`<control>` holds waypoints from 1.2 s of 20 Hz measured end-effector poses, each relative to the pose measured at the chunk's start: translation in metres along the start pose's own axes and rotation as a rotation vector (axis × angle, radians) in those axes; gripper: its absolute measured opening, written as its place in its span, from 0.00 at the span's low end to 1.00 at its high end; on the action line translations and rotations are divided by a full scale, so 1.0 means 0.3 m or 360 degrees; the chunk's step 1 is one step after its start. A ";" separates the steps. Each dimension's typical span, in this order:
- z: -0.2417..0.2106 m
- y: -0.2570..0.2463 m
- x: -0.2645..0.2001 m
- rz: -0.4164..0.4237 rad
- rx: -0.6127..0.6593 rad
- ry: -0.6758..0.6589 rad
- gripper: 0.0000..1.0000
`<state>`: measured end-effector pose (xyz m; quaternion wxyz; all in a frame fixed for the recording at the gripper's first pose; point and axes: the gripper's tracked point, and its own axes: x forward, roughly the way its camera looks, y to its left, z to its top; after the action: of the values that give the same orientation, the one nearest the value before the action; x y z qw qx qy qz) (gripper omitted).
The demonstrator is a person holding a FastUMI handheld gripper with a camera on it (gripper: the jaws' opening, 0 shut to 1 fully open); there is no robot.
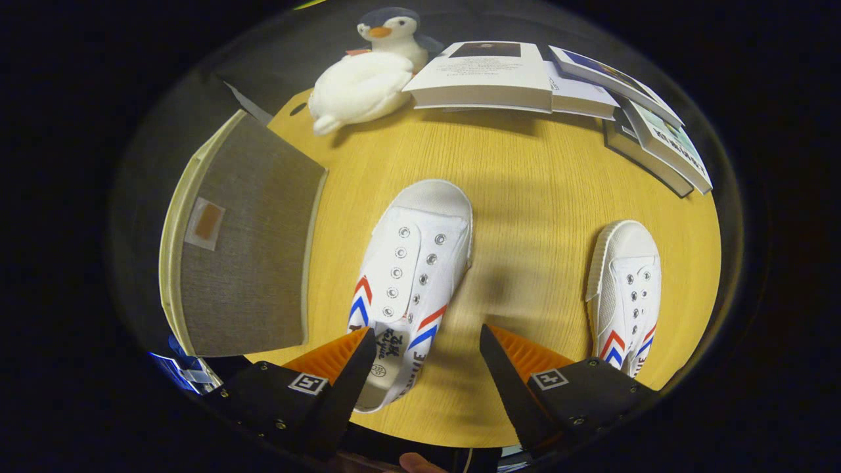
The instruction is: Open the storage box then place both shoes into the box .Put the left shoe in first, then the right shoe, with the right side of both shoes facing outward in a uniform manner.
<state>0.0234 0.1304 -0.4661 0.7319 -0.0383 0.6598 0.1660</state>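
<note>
Two white canvas shoes with red and blue chevron stripes lie on the round wooden table (525,171), toes pointing away from me. One shoe (414,263) lies just ahead of my fingers, its heel opening beside my left fingertip (364,345). The other shoe (624,289) lies to the right, beyond my right finger (499,355). My gripper (426,334) is open, its fingers spread wide above the table and holding nothing. The storage box (246,249) stands to the left of the near shoe, showing a grey fabric panel with a small tab and a cream rim. I cannot tell if its lid is lifted.
A plush penguin (368,79) sits at the table's far edge, beyond the box. Several books (486,75) lie fanned along the far and far-right edge (663,141). Bare wood separates the two shoes. A person's fingertip (417,464) shows below my fingers.
</note>
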 end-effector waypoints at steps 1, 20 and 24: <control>-0.005 -0.007 0.017 -0.0039 -0.0037 0.0021 0.97; 0.003 0.043 -0.002 0.0282 0.0334 0.0232 0.07; 0.018 0.037 -0.012 0.0285 0.0271 0.0183 0.07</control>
<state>0.0251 0.1417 -0.4601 0.6757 0.0733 0.7132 0.1716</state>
